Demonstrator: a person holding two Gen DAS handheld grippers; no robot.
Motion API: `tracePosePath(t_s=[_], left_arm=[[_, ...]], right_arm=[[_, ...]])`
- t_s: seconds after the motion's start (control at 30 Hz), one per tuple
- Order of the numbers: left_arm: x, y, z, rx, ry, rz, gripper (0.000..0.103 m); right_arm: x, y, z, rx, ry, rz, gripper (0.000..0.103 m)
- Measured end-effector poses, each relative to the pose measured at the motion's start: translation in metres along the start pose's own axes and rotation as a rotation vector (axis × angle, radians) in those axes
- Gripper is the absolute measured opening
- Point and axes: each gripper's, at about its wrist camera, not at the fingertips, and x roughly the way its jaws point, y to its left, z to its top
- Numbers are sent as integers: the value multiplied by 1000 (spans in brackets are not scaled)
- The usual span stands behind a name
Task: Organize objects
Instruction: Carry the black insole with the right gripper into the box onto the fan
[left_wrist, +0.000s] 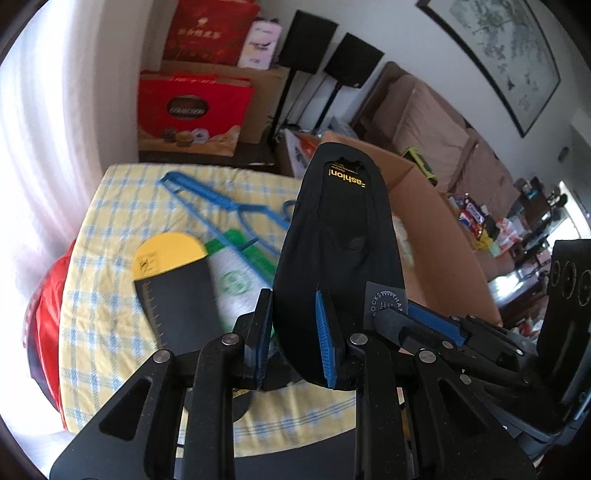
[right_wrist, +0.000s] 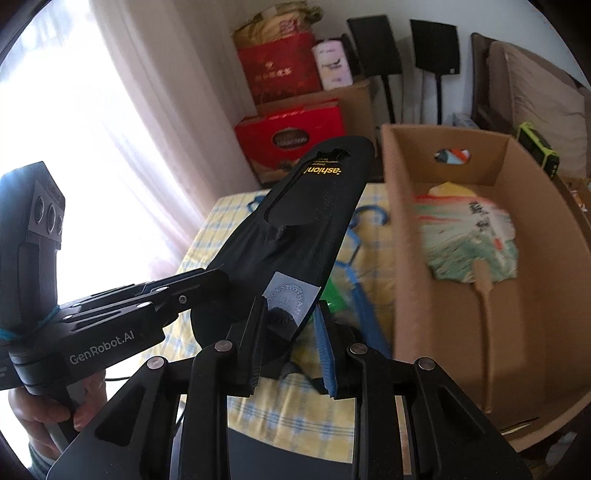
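Black flat sock card (left_wrist: 338, 236), frame centre, clamped by left hand-held gripper (left_wrist: 295, 332) and right hand-held gripper (right_wrist: 291, 343); paper fan (right_wrist: 469, 240) already boxed; blue hanger (left_wrist: 207, 199), yellow-tipped card (left_wrist: 173, 273) still on bench (left_wrist: 110, 332).

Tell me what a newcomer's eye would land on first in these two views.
First the black sock pack printed "fashion", held up over the yellow checked tablecloth with the left gripper and right gripper both clamped on its near end. Next the open cardboard box to the right of the table, with a paper fan lying inside. Behind, red gift boxes stacked by the curtain.
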Motion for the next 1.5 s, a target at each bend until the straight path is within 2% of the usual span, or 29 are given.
tracePosePath(t_s=[0.27,0.67,0.87,1.1,1.43,1.5], left_arm=[[17,-57,22,67,3,-27,21],[67,-125,43,140,34,-38,21],[97,-148,51,184,43,-11,21],[134,-159,60,198,88,26,21],[173,-161,60,221,171,87,19],[177,-165,60,239,168,109,19]], right_arm=[[-28,-46,18,57,-40,-52,26],[-39,-121,40,122,-27,-114,26],[-28,-148,50,118,-7,-159,26],[-2,-186,60,174,45,-143,26],[36,-208,60,236,141,-153,25],[46,-210,60,241,177,-180,24]])
